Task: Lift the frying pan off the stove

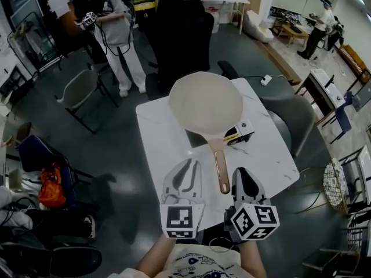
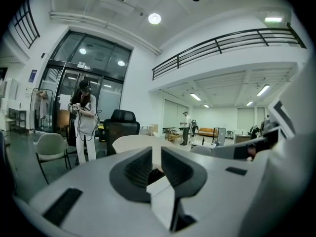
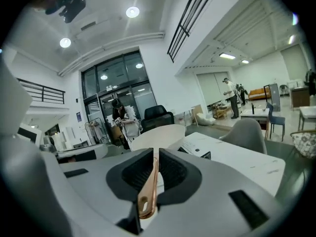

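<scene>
White table (image 1: pixel 155 139) on dark floor (image 1: pixel 116 146), black office chair (image 1: pixel 179 33) behind.

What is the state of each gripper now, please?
Left gripper: closed, empty.
Right gripper: closed, holding nothing; the pan handle shows through its slit.

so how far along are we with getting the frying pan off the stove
Nothing is done: the cream round frying pan sits on the black stove. In hand: the right gripper, jaws shut, is lined up by the pan's copper handle, not holding it. Left: open, grip, lift.
</scene>
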Tool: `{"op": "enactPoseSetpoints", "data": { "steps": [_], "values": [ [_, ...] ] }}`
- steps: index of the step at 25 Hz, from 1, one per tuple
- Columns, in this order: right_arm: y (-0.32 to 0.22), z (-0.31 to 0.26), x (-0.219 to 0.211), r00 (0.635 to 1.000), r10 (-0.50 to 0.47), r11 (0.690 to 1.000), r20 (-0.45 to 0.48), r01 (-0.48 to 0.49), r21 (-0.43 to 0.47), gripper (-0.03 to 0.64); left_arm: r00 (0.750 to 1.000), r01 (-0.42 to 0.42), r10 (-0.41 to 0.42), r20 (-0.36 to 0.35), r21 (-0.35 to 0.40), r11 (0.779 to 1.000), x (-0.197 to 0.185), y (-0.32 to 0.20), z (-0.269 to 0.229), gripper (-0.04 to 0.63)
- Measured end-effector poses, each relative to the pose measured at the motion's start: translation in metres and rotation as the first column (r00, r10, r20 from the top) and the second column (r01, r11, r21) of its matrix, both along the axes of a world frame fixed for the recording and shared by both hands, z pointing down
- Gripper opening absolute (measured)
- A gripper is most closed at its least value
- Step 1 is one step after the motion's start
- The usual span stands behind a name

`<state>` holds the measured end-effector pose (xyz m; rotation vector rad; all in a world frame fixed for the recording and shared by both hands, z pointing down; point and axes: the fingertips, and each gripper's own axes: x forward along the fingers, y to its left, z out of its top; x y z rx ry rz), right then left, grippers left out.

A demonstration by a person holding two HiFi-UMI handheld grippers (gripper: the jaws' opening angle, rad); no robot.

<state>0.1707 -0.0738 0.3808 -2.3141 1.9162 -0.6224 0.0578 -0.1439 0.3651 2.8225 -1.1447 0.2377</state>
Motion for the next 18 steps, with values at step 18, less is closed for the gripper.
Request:
{"op": "enactPoseSetpoints", "data": {
  "steps": [18],
  "values": [
    [-0.038,0.039,0.004,0.849,-0.354,0.925,0.393,0.38,0.014,0.037,0.98,0.193,-0.199,-0.004,-0.229,0.954,0.023,-0.022,0.053,0.059]
  ]
}}
